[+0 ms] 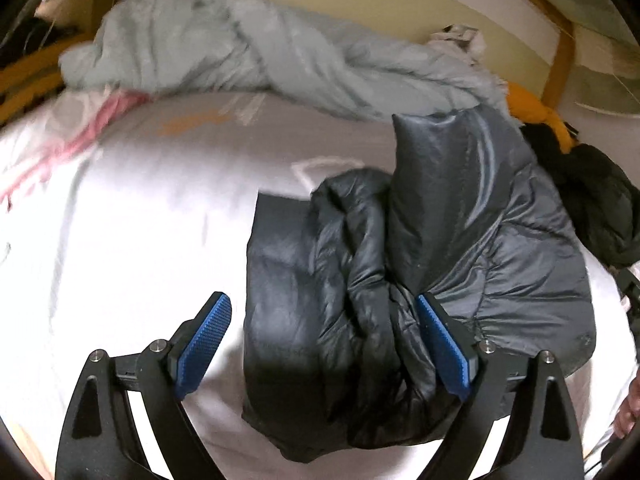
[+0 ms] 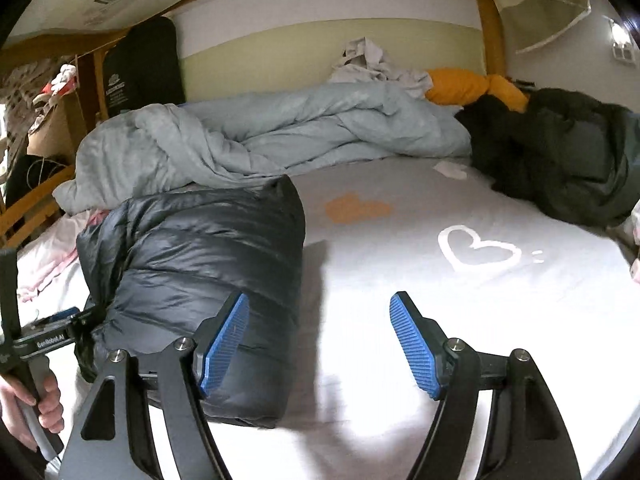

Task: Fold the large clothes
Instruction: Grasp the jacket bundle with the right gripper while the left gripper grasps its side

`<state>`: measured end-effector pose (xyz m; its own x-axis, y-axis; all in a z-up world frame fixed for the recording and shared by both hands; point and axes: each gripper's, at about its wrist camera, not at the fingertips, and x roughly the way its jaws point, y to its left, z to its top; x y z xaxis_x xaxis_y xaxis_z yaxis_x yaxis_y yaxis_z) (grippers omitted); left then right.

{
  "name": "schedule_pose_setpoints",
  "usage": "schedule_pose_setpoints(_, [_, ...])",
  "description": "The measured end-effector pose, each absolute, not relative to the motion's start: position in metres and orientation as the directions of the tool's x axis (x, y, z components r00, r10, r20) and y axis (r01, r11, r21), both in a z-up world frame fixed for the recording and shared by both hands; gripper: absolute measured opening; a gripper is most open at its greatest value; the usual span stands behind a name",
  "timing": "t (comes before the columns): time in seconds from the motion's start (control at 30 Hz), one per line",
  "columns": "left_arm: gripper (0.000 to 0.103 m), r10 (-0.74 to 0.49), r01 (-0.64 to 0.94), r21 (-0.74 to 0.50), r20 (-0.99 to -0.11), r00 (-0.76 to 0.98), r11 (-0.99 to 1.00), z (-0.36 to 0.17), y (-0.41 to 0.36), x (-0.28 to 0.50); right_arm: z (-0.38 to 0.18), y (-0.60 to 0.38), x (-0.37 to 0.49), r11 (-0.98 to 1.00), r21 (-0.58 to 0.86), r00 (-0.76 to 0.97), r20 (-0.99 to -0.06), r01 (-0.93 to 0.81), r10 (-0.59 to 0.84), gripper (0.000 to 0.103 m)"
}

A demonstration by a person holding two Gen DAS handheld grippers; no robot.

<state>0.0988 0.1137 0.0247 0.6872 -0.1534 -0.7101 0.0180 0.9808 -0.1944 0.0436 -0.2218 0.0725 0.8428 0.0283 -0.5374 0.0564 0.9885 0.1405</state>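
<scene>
The left tongs (image 1: pixel 324 340) stood wide, released, their blue pads (image 1: pixel 206 344) clear of the cloth and nothing pinched, though the bunched folds of the dark puffer jacket (image 1: pixel 400 280) lay between and under them, the far pad just at the fabric's edge. The right tongs (image 2: pixel 318 344) gaped too, gripping nothing, with only bare white sheet between the pads. In that right view the jacket (image 2: pixel 200 264) sat as a thick folded bundle at about ten o'clock from the tongs, on the bed (image 2: pixel 440 320), one pad overlapping its near corner; contact there I could not tell. A hand (image 2: pixel 28 404) gripped the other tool's handle at eight o'clock. Out at twelve o'clock sprawled a pale blue duvet (image 2: pixel 280 132), and at two o'clock a dark heap of clothing (image 2: pixel 560 152) with an orange pillow (image 2: pixel 472 86) behind it. A white heart outline (image 2: pixel 476 248) marked the sheet at one o'clock.
</scene>
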Motion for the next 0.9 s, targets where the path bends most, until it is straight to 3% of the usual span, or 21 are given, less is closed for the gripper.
schedule_pose_setpoints(0.17, [0.093, -0.143, -0.015, -0.203, -0.739, 0.659, 0.979, 0.01, 0.118, 0.105, 0.062, -0.201, 0.061, 0.983, 0.182, 0.814, -0.568, -0.016, 0.118, 0.076])
schedule_pose_setpoints(0.27, [0.099, -0.186, -0.038, -0.271, -0.749, 0.636, 0.962, 0.005, 0.126, 0.108, 0.053, -0.187, 0.071, 0.981, 0.187, 0.791, -0.592, -0.05, 0.153, 0.086])
schedule_pose_setpoints(0.37, [0.103, -0.238, -0.055, -0.338, -0.76, 0.604, 0.939, -0.003, 0.133, 0.113, 0.042, -0.181, 0.082, 0.975, 0.21, 0.766, -0.614, -0.074, 0.19, 0.088])
schedule_pose_setpoints(0.53, [0.103, -0.333, -0.055, -0.437, -0.756, 0.564, 0.898, -0.016, 0.135, 0.118, 0.02, -0.191, 0.105, 0.947, 0.321, 0.708, -0.668, -0.004, 0.23, 0.103])
schedule_pose_setpoints(0.67, [0.102, -0.394, -0.047, -0.5, -0.733, 0.554, 0.865, -0.018, 0.137, 0.117, -0.002, -0.204, 0.119, 0.879, 0.475, 0.655, -0.672, 0.026, 0.344, 0.103])
schedule_pose_setpoints(0.7, [0.097, -0.403, -0.042, -0.509, -0.727, 0.556, 0.86, -0.017, 0.137, 0.116, -0.004, -0.204, 0.121, 0.876, 0.483, 0.65, -0.67, 0.016, 0.357, 0.103])
schedule_pose_setpoints(0.87, [0.075, -0.474, -0.01, -0.572, -0.689, 0.549, 0.82, -0.012, 0.133, 0.115, -0.001, -0.198, 0.115, 0.894, 0.447, 0.655, -0.667, -0.027, 0.354, 0.065])
schedule_pose_setpoints(0.9, [0.069, -0.469, 0.005, -0.563, -0.684, 0.559, 0.827, -0.01, 0.131, 0.113, 0.004, -0.194, 0.109, 0.907, 0.419, 0.673, -0.657, -0.049, 0.34, 0.062])
